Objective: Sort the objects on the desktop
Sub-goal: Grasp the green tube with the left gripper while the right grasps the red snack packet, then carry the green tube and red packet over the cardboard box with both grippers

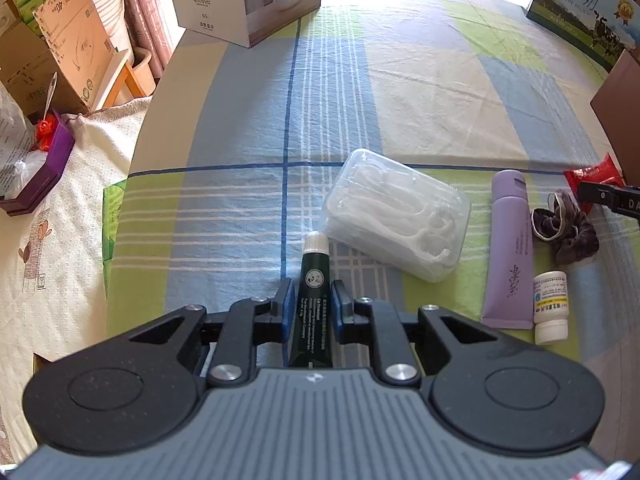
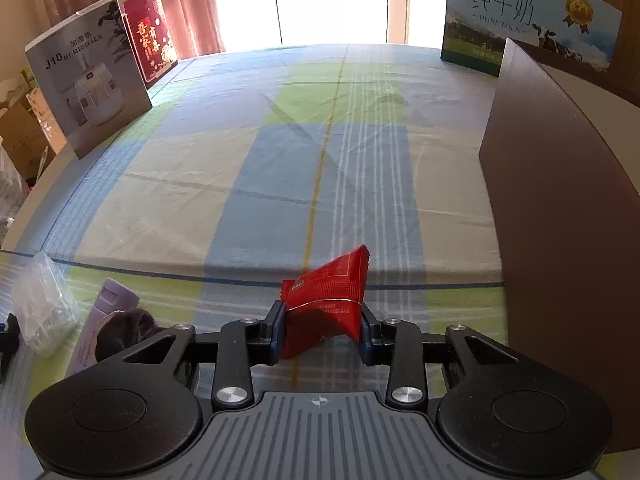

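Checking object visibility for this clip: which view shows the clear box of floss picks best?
The left wrist view: the clear box of floss picks lies whole and unobstructed on the tablecloth, picks visible inside. The right wrist view catches it only at the left edge, distorted, contents unreadable.

Blown-out daylight from the far window, soft shadows on the tablecloth, strong fisheye edge curvature.
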`<state>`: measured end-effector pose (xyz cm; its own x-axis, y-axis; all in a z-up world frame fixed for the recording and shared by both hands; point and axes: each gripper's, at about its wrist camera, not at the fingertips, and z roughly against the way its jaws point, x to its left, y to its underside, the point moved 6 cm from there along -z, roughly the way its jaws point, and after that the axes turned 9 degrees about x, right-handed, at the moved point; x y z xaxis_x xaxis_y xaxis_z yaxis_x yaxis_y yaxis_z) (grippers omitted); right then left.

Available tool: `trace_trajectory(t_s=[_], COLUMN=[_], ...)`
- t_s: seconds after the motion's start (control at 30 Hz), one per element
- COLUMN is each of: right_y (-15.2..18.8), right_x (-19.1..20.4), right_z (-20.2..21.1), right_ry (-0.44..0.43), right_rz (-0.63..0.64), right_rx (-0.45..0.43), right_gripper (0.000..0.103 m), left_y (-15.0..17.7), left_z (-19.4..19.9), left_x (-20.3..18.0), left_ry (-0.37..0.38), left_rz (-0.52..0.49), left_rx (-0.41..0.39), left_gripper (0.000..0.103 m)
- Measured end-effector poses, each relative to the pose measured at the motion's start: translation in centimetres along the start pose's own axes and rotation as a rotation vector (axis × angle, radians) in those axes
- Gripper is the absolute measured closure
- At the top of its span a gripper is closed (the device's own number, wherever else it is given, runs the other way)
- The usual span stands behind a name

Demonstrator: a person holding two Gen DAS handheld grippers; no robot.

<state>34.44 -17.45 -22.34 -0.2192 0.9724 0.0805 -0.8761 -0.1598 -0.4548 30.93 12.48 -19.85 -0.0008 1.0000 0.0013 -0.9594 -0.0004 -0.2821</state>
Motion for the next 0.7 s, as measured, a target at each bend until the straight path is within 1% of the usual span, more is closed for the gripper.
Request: trace_trajectory(t_s=[0.13,0.33,0.47,0.7], right_y=[0.8,2.7,4.4,6.7], right_x=[0.0,0.2,0.6,0.6], right_z=[1.0,3.9,5.9,9.1], right_ry=[-0.017,-0.063,-0.096,-0.140], right_rz=[-0.005,0.005,0.018,0.025], right_rx=[0.004,-0.003,-0.005,-0.019], right_gripper=[0.071,0.071,0.071,0.071], left_y=[0.5,2.1,3.1,4.1], left_z=[0.2,1.0,2.2,5.4], left_x=[-0.4,-0.9,-1.5,-3.2], left_ry=[0.010,0.028,0.039,0.065], left_rz=[-0.012,-0.018,-0.028,-0.053], left_rx=[0.005,0.019,0.003,-0.049], left_gripper=[0.089,0.090,0.090,0.090])
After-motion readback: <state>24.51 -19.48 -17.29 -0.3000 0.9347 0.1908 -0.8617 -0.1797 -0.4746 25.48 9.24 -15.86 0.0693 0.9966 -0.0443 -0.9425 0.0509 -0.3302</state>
